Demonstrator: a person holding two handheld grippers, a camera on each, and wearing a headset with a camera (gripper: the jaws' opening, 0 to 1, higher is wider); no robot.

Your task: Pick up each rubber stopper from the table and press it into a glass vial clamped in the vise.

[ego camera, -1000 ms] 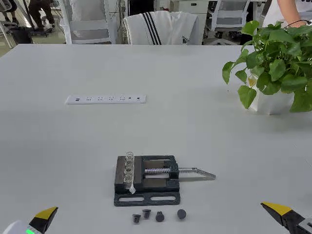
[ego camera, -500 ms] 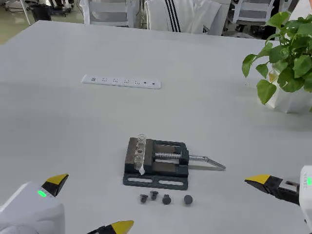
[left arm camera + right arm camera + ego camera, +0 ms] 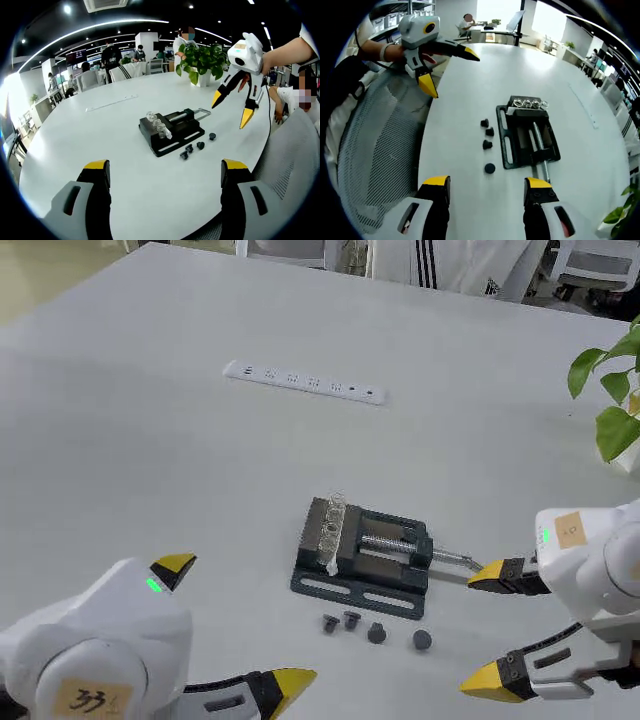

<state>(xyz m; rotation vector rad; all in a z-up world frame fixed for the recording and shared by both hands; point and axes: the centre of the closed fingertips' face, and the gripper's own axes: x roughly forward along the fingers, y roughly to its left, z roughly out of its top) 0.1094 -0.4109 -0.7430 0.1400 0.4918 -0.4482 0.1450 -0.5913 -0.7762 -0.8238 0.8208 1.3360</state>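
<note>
My head view's right edge cuts off the pothos plant (image 3: 615, 432); glass vials (image 3: 331, 525) too small, can't tell if any's stoppered.

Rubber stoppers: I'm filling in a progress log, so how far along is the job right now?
Barely begun. Done: the glass vials sit clamped in the vise, their mouths looking open. In hand: nothing; the left tongs and right tongs are open and empty, flanking the vise. Left: all four rubber stoppers lie on the table, each to be picked up and pressed in.
</note>
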